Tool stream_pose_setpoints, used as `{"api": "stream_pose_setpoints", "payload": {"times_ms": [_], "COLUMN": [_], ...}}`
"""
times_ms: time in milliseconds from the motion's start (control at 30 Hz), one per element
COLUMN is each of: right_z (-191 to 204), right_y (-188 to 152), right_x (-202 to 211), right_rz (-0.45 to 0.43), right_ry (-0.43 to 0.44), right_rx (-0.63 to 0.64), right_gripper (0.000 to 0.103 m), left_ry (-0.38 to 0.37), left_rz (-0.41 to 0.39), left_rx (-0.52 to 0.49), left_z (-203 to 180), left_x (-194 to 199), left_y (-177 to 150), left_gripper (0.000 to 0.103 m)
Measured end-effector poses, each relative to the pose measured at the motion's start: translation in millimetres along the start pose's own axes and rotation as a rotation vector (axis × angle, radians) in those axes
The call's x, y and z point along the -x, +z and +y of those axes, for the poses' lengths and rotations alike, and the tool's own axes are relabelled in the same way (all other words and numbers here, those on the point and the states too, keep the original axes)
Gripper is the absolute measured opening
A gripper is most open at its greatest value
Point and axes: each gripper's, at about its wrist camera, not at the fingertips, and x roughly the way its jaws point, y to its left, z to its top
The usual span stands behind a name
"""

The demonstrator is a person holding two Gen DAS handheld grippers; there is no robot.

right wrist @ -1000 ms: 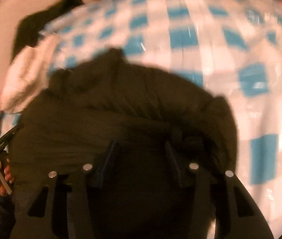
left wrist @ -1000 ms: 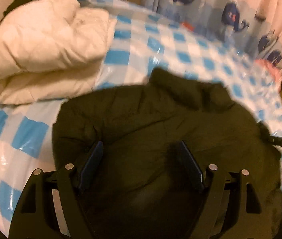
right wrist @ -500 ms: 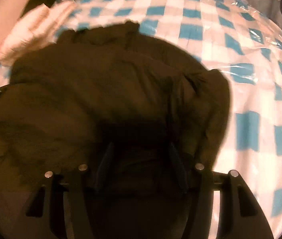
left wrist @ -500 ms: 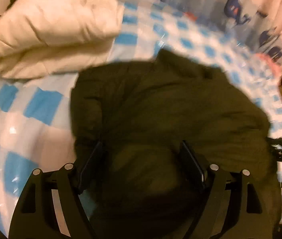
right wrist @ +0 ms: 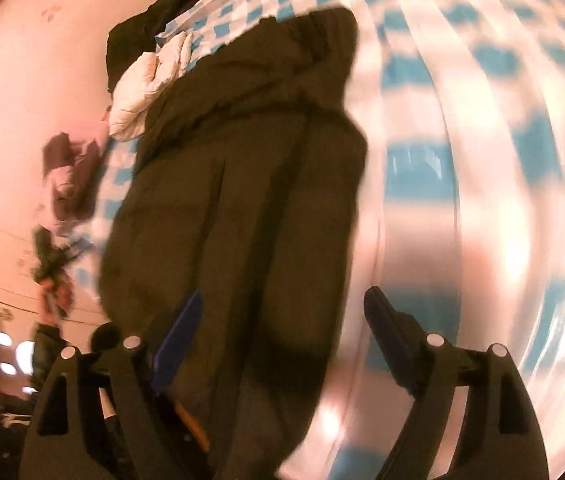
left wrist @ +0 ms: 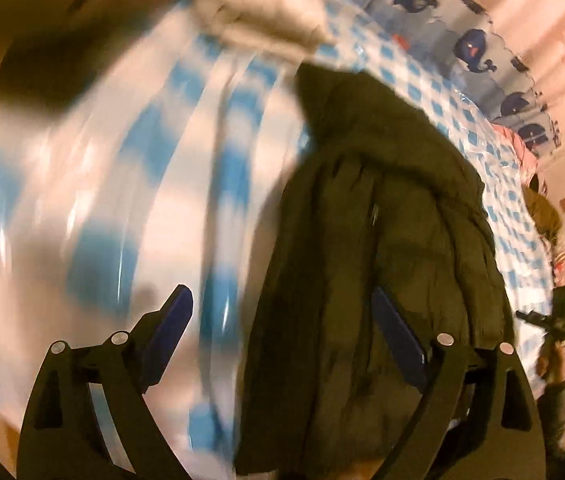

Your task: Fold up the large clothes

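A large dark olive padded jacket (left wrist: 382, 240) lies folded lengthwise on the blue-and-white checked cover (left wrist: 130, 184); it also shows in the right wrist view (right wrist: 242, 184). My left gripper (left wrist: 282, 320) is open, its jaws wide apart, above the jacket's near left edge, holding nothing. My right gripper (right wrist: 282, 320) is open too, above the jacket's near right edge, with the jacket between its jaws but not pinched. Both views are blurred by motion.
A cream padded garment (left wrist: 258, 12) lies folded at the far end of the cover, also seen in the right wrist view (right wrist: 150, 80). A black garment (right wrist: 146, 28) lies behind it. A whale-print fabric (left wrist: 474, 40) stands along the far side.
Both grippers have swung outward and tilted, so the jacket now appears as a narrower, lengthwise strip. The left view has shifted left, the right view right. Both jaws stayed open.
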Motion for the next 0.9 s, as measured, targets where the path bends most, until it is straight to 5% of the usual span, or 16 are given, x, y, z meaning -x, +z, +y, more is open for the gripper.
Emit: {"api": "stream_pose_setpoints", "payload": {"times_ms": [333,600,733,900], "right_z": [5,19,17,18], "right_y": [-64,-67,-71,-72], "right_x": [-27,-38,-44,-53], "right_rz": [0.094,0.114,0.122,0.140], "right_ry": [0.145,0.251,0.287,0.278], "right_rx": [-0.106,-0.119,-0.139,-0.127], "right_gripper": [0.084,0.088,0.088,0.089], "left_ry": [-0.112,-0.186,-0.290,-0.208], "left_rz": [0.116,0.123,0.044,0.122], "left_rx": [0.079,0.054,0.101,0.057], "left_z": [11,-1,2,-7], "left_x": [-35,-23,-3,-20], "left_y": [-92,-98,-96,-100], "left_gripper": [0.087,0.088,0.088,0.088]}}
